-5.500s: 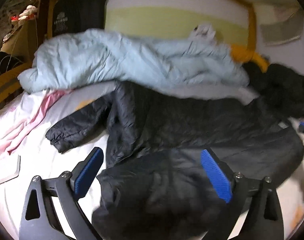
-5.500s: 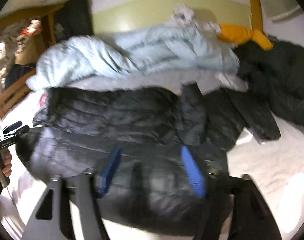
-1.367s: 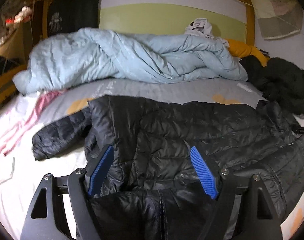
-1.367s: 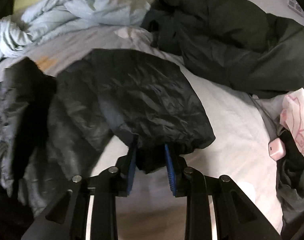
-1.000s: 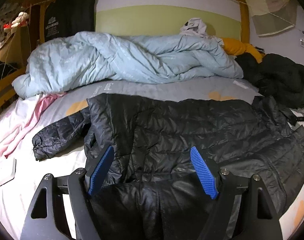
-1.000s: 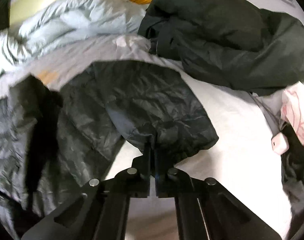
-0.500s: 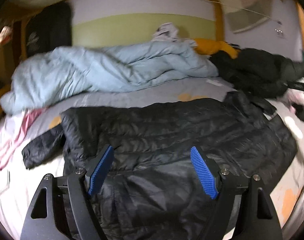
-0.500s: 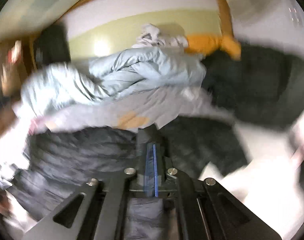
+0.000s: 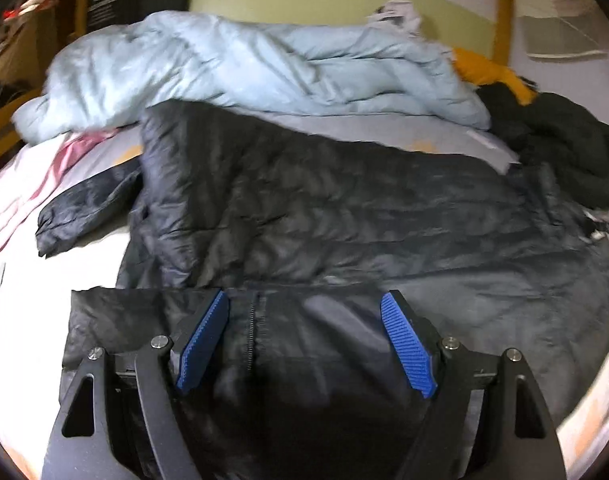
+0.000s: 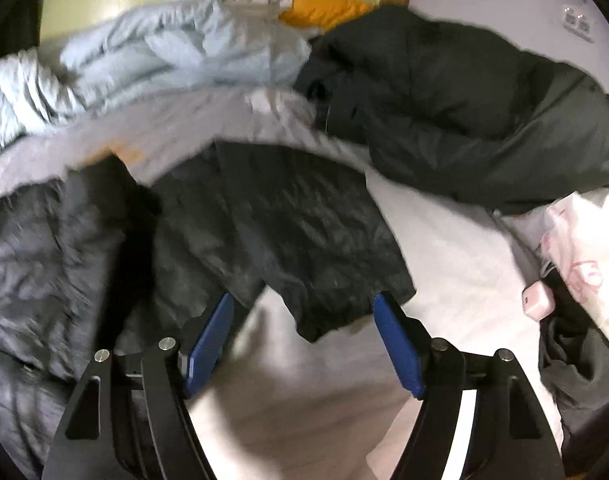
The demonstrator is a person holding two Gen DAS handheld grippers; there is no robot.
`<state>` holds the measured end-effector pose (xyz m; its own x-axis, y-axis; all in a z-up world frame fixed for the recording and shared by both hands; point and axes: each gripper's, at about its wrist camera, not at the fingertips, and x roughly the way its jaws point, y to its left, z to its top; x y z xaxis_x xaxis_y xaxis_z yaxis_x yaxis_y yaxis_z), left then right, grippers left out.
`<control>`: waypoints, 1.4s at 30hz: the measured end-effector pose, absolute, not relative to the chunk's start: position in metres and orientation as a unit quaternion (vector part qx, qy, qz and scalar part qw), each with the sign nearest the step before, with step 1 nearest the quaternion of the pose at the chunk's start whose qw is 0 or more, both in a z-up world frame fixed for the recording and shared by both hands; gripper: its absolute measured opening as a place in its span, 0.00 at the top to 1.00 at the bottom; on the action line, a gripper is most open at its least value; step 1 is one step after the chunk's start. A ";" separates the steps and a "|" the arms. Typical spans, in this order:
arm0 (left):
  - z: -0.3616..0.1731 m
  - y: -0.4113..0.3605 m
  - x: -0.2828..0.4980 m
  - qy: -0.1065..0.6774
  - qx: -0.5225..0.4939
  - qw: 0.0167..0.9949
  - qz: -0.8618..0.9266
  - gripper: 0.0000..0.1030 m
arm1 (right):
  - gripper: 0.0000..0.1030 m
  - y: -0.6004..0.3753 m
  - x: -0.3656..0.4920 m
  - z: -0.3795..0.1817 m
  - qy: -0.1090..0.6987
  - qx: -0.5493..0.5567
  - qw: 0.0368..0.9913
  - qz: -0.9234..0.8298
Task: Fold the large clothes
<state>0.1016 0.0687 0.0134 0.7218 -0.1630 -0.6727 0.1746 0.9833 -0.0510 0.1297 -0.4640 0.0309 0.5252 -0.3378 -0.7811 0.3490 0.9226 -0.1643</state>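
1. The black jacket [image 9: 344, 216] lies spread across the middle of the bed [image 9: 20, 280].
2. The left tongs [image 9: 304, 340] stand released over its zipper [image 9: 251, 332].
3. The right tongs [image 10: 302, 344] are opening just before its sleeve [image 10: 304, 248], nothing pressed between them.

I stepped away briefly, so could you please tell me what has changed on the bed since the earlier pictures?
The right hand-held gripper had clamped the jacket's sleeve; its jaws are now opening and the sleeve lies free on the bed. The left hand-held gripper remains open over the jacket. The blue duvet is unmoved.
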 end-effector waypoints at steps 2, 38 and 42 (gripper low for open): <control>0.011 0.073 0.105 0.366 -0.004 0.926 -0.089 0.24 | 0.28 -0.469 0.133 0.017 0.466 -0.006 0.863 -0.192; 0.037 0.022 0.059 0.313 0.018 0.917 -0.247 0.24 | 0.37 -0.210 0.061 0.068 0.378 0.068 0.890 0.244; 0.039 0.015 0.051 0.304 0.022 0.912 -0.273 0.24 | 0.21 -0.226 0.049 0.092 0.328 0.079 0.914 0.228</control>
<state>0.0508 0.0148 0.0390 0.6663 -0.4849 -0.5665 0.5116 0.8500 -0.1260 0.0490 -0.2259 0.0925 0.6814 0.4674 -0.5632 -0.3644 0.8840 0.2928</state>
